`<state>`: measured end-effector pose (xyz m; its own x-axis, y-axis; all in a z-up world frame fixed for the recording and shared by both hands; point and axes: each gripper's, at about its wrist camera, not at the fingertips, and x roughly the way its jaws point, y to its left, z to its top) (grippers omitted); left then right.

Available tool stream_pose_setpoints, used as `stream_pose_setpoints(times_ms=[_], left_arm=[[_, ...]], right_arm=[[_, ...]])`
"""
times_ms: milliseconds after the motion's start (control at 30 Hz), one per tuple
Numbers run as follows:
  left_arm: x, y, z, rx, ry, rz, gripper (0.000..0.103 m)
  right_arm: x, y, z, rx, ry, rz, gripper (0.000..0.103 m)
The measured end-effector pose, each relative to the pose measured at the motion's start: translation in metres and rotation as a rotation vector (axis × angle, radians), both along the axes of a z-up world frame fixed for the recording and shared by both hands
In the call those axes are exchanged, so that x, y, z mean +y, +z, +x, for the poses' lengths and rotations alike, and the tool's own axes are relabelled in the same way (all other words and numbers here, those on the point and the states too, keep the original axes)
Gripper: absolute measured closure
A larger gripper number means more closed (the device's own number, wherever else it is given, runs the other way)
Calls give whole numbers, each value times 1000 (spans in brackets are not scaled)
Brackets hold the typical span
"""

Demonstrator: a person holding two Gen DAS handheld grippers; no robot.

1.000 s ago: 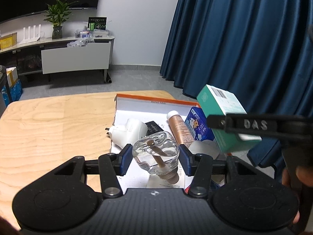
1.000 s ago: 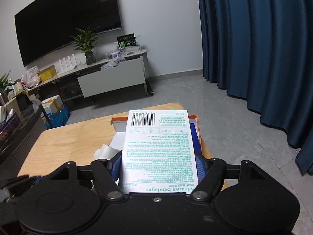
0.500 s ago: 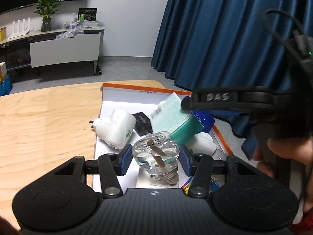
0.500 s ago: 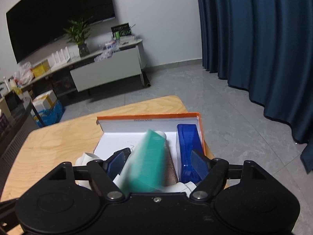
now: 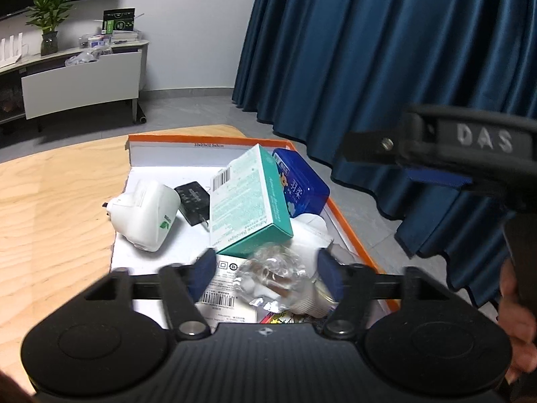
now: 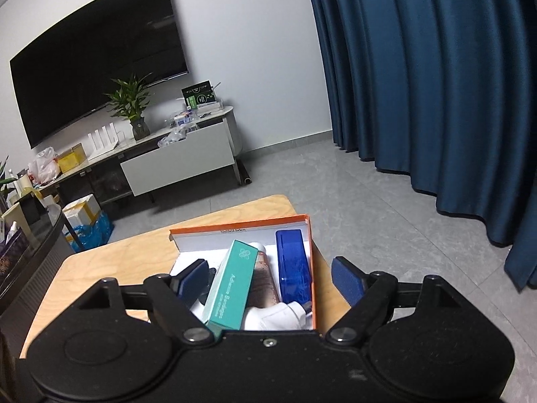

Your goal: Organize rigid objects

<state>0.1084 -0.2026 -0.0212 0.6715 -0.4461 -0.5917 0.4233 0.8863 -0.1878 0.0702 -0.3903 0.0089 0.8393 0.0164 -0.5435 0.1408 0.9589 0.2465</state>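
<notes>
An orange-rimmed white box (image 5: 349,231) sits at the table's right end, also in the right wrist view (image 6: 235,226). In it lie a teal bandage box (image 5: 248,201) (image 6: 231,283), a blue case (image 5: 300,184) (image 6: 292,265), a white plug adapter (image 5: 144,210), a black card (image 5: 193,198) and a brown tube (image 6: 263,278). My left gripper (image 5: 268,273) is open over the box's near end; the clear glass bottle (image 5: 272,278), blurred, lies loose between its fingers. My right gripper (image 6: 268,277) is open and empty above the box.
The wooden table (image 5: 50,201) stretches left of the box. Blue curtains (image 5: 386,67) hang close on the right. A TV cabinet (image 6: 174,164) and a plant (image 6: 132,107) stand by the far wall. The right gripper's body (image 5: 470,147) hangs at upper right in the left wrist view.
My right gripper opened and dropped the teal bandage box into the orange box, then rose. My left gripper opened and let the glass bottle go into the box's near end.
</notes>
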Motion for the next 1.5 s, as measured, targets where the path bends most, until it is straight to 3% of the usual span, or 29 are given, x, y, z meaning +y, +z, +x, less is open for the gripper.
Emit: stream_pose_setpoints(times_ms=[233, 567, 867, 1500], left_arm=[[8, 21, -13, -25, 82, 47, 0], [22, 47, -59, -34, 199, 146, 0], [33, 26, -90, 20, 207, 167, 0], [43, 20, -94, 47, 276, 181, 0]], right_arm=[[6, 7, -26, -4, 8, -22, 7], [16, 20, -82, -4, 21, -54, 3], [38, 7, -116, 67, 66, -86, 3], [43, -9, -119, 153, 71, -77, 3]])
